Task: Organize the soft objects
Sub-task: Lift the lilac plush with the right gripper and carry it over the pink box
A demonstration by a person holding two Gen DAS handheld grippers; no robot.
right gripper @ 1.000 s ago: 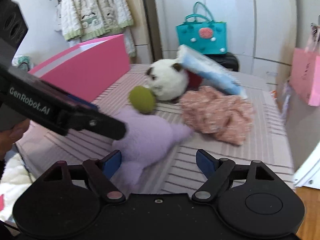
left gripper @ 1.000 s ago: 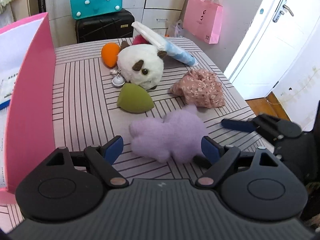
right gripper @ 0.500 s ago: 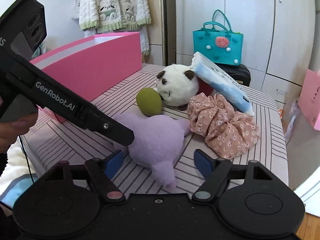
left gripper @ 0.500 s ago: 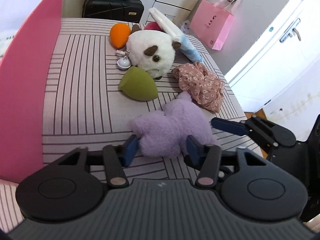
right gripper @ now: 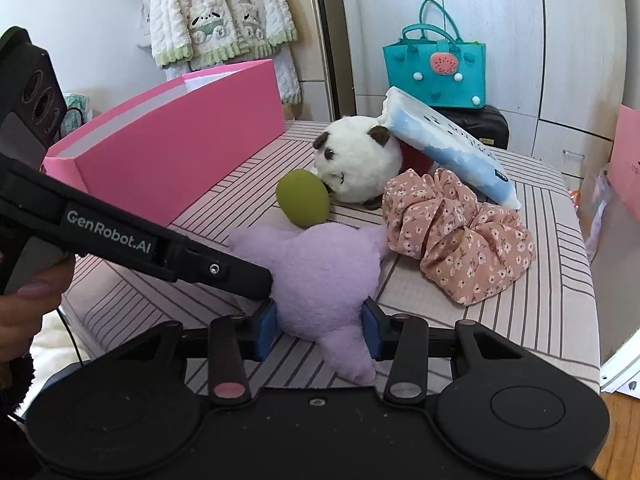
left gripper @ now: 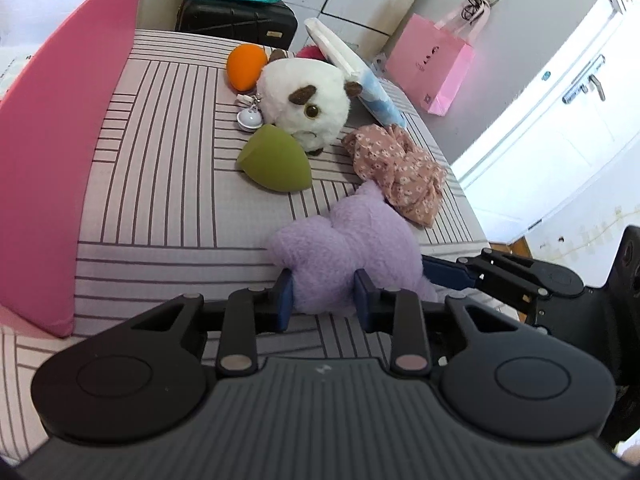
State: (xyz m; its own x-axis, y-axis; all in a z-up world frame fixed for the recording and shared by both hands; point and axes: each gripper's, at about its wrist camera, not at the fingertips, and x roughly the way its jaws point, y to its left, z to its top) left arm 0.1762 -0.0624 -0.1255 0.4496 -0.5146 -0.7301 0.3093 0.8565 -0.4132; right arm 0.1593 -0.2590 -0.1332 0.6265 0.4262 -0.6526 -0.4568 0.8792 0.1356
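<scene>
- Your left gripper (left gripper: 323, 296) pinches the near lobe of the lilac plush toy (left gripper: 352, 248), its blue pads sunk into the fur; its jaws have just been closing on the toy.
- Your right gripper (right gripper: 320, 326) takes the same toy (right gripper: 324, 276) from the other side, pads pressed against its narrow lower part; these jaws too have just been closing with the plush between them. Two grips on one floppy thing look meant to lift it without it drooping.
- The toy lies near the front edge of the striped table (left gripper: 168, 216), toward its right corner, one tip touching the floral scrunchie (left gripper: 400, 168).
- The pink box (right gripper: 172, 152) stands open along the table's left edge, likely the place meant for the soft things; nothing of its inside shows from here.
- Waiting mid-table: a green makeup sponge (left gripper: 276, 160) against a white round plush (left gripper: 308, 100), whose keyring bell (left gripper: 250, 118) lies beside it; an orange sponge (left gripper: 246, 66) sits behind them toward the far edge.
- A blue-and-white soft pack (right gripper: 444, 144) leans on the white plush, so moving that plush may let it slide.
- The scrunchie sits close to the table's right edge; a careless lift of the lilac toy could drag it over.
</scene>
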